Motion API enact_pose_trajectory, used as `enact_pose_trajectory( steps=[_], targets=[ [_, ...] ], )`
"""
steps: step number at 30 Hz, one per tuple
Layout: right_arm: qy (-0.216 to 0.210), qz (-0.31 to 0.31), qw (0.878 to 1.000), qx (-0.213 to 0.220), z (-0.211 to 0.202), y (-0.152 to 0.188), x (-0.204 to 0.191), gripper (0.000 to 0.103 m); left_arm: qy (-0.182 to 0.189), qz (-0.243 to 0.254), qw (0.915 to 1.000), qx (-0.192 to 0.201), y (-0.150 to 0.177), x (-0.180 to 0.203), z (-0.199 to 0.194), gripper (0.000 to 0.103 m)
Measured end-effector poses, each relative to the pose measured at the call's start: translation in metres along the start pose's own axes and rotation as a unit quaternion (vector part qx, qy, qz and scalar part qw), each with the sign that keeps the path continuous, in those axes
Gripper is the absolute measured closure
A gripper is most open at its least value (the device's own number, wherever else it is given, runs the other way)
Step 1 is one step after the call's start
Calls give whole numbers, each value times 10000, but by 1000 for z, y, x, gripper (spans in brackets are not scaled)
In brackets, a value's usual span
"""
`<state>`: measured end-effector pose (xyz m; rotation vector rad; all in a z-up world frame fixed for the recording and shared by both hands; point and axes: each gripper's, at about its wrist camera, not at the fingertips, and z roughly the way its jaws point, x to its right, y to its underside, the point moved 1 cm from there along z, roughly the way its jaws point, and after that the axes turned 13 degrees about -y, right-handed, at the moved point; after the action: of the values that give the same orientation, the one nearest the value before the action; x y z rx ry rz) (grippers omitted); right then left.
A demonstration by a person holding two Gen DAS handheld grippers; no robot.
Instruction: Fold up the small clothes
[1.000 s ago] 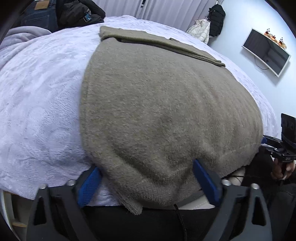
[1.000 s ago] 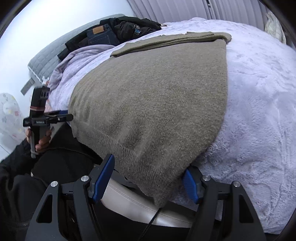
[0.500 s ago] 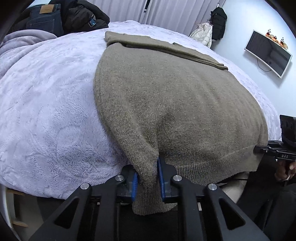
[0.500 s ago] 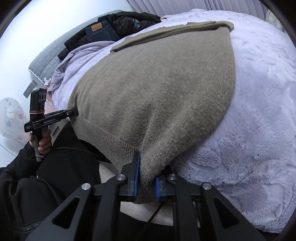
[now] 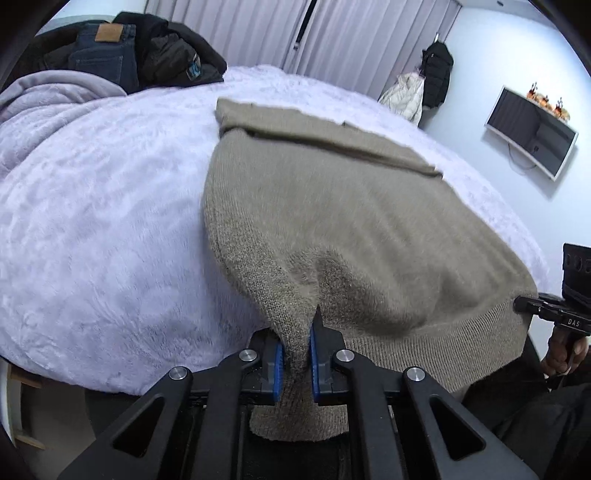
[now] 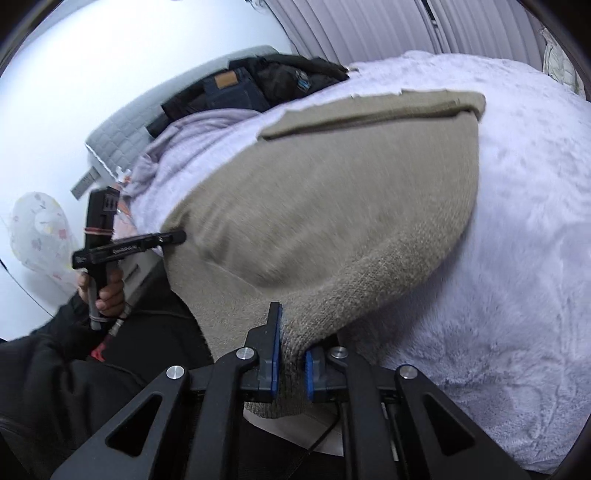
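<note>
Your left gripper point(image 5: 296, 363) and right gripper point(image 6: 289, 363) are closing, each pinching a hem corner of the sweater point(image 5: 332, 221) at the bed point(image 5: 110, 221)'s near edge; next, carry the hem evenly toward the collar.

Sweater point(image 5: 369, 221) plain khaki-olive knit, ribbed hem same colour. Blanket point(image 5: 103, 229) pale lilac, faint embossed pattern. Both grippers black with blue pads point(image 5: 279, 363), silver screws. Jeans point(image 5: 105, 61) dark blue, tan patch. Jacket point(image 5: 173, 55) black. Curtains point(image 5: 354, 33) light grey. Wall point(image 5: 498, 44) pale blue. Headboard point(image 6: 122, 129) grey, quilted squares.
</note>
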<state>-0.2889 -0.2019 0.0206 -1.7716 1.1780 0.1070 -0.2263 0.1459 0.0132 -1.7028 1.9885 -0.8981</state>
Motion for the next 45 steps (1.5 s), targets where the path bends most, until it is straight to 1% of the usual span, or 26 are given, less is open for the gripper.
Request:
enact_pose_trajectory(
  steps=[6,8,11,15,21,24,27,32,34,38,41,43,45],
  targets=[
    [-230,-7,9979,600,-23,-27,-6,93,193,-291,9986,389,-34,-2,-16,91],
    [-236,-21,9967,770,-27,-38,-8,93,333,-466,9972,482,-47,-2,-17,91],
    [-377,46,9935,1072,-34,-57,-5,93,625,-803,9932,558,-69,-5,-15,91],
    [-657,242,9879,1383,-38,-80,3,93,674,-901,9914,670,-96,1,-9,91],
    [-728,331,9856,1492,-36,-123,16,93,751,-1136,9886,641,-132,-3,9,91],
    [-743,366,9836,1599,-37,-146,23,93,637,-1160,9891,640,-153,-5,16,91],
    [-724,431,9826,1653,-37,-171,34,93,610,-1121,9899,612,-179,-5,26,91],
    [-736,695,9795,1744,-31,-211,63,93,567,-1032,9919,471,-227,0,54,91],
    [-724,807,9781,1776,-26,-227,78,93,527,-993,9929,391,-241,3,68,91],
    [-600,1116,9774,1691,-11,-251,111,93,401,-1006,9941,40,-261,3,110,91],
    [-483,1471,9753,1577,6,-265,146,93,394,-1210,9914,-302,-269,-5,148,91],
    [-414,1717,9728,1498,19,-273,169,93,367,-1367,9885,-536,-272,-12,173,91],
    [-374,2004,9691,1386,33,-278,194,93,426,-1524,9839,-829,-276,-18,199,91]
  ],
)
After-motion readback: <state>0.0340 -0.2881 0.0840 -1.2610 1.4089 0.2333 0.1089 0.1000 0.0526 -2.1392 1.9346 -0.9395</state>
